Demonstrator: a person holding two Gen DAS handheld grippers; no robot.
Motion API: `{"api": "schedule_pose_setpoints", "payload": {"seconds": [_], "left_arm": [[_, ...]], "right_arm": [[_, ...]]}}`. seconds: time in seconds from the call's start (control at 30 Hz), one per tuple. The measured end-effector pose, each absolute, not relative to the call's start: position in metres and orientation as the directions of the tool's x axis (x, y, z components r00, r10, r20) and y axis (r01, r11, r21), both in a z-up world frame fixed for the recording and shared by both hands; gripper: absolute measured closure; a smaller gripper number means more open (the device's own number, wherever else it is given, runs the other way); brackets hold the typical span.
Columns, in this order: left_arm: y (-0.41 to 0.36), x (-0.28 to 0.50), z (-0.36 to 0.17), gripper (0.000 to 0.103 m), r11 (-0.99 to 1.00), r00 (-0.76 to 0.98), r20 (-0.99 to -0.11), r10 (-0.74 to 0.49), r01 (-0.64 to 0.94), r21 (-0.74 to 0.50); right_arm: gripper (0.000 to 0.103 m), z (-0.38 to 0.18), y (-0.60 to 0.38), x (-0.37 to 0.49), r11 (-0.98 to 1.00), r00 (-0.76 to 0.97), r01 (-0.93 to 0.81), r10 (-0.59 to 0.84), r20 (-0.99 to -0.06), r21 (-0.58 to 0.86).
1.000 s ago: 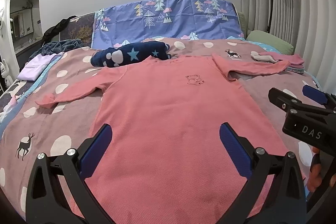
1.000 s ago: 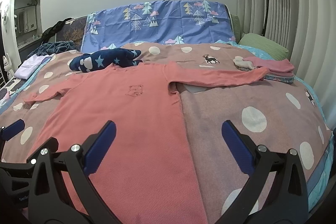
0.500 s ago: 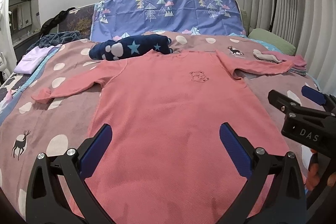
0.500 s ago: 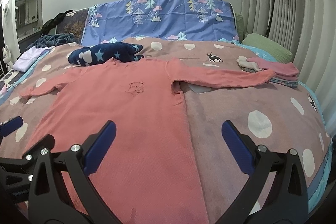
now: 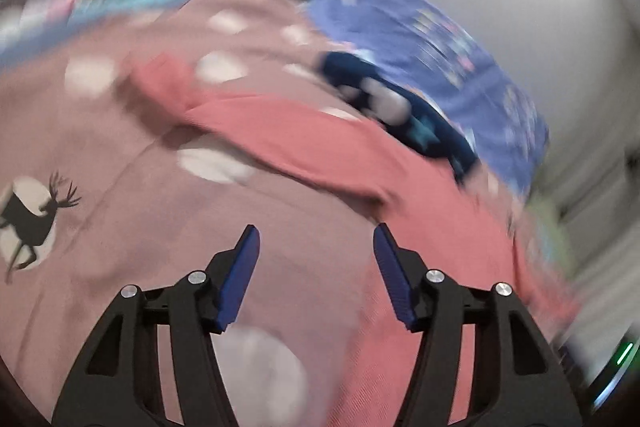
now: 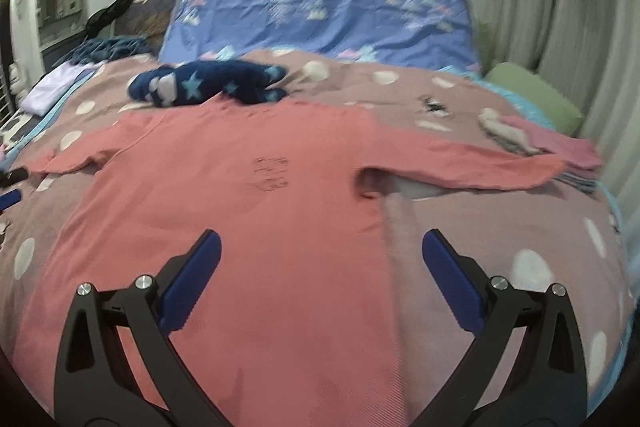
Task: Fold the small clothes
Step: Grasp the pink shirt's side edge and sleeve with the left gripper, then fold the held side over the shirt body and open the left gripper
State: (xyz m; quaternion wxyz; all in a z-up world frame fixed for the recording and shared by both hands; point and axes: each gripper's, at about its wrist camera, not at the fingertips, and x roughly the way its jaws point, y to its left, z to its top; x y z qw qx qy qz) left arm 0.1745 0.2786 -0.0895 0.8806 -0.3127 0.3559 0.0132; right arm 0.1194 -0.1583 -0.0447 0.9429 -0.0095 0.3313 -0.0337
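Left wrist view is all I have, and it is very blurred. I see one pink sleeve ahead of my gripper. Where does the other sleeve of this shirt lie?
Observer: In the right wrist view the pink long-sleeved shirt lies spread flat on the bed. Its other sleeve stretches straight out toward a stack of folded pink clothes.
Operator: Is the right gripper holding something?
Observer: No. The right gripper is open over the side edge of the shirt's body, with nothing between its fingers.
Operator: Is the shirt face up?
Observer: It seems so. A small dark motif shows on the chest, though it is too blurred to say what it depicts.
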Motion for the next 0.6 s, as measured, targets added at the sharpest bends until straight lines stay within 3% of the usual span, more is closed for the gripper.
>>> {"api": "schedule_pose_setpoints", "payload": {"seconds": [0.1, 0.3, 0.33, 0.37, 0.4, 0.43, 0.6], "left_arm": [[0.334, 0.202, -0.113, 0.043, 0.708, 0.733, -0.66, -0.163, -0.379, -0.596], [0.396, 0.249, -0.138, 0.046, 0.606, 0.708, -0.705, -0.055, -0.537, -0.587], [0.401, 0.255, -0.14, 0.063, 0.601, 0.704, -0.709, -0.038, -0.551, -0.579], [0.407, 0.263, -0.144, 0.072, 0.595, 0.703, -0.711, -0.034, -0.557, -0.579], [0.412, 0.268, -0.148, 0.094, 0.59, 0.705, -0.708, -0.045, -0.553, -0.588], [0.415, 0.273, -0.151, 0.101, 0.584, 0.705, -0.707, -0.054, -0.552, -0.595], [0.388, 0.279, -0.112, 0.102, 0.659, 0.777, -0.628, -0.051, -0.446, -0.605]], "right_arm": [[0.002, -0.049, -0.147, 0.144, 1.0, 0.75, 0.011, -0.027, -0.661, -0.029], [0.002, -0.058, -0.121, 0.185, 0.997, 0.725, -0.028, -0.03, -0.688, -0.072], [0.002, -0.059, -0.117, 0.189, 0.996, 0.724, -0.036, -0.028, -0.689, -0.079], [0.002, -0.06, -0.112, 0.192, 0.995, 0.724, -0.049, -0.024, -0.689, -0.086], [0.002, -0.061, -0.106, 0.193, 0.993, 0.726, -0.064, -0.019, -0.687, -0.094], [0.002, -0.061, -0.104, 0.194, 0.992, 0.728, -0.072, -0.016, -0.686, -0.1], [0.002, -0.067, -0.093, 0.196, 0.979, 0.746, -0.108, -0.034, -0.665, -0.171]]}}
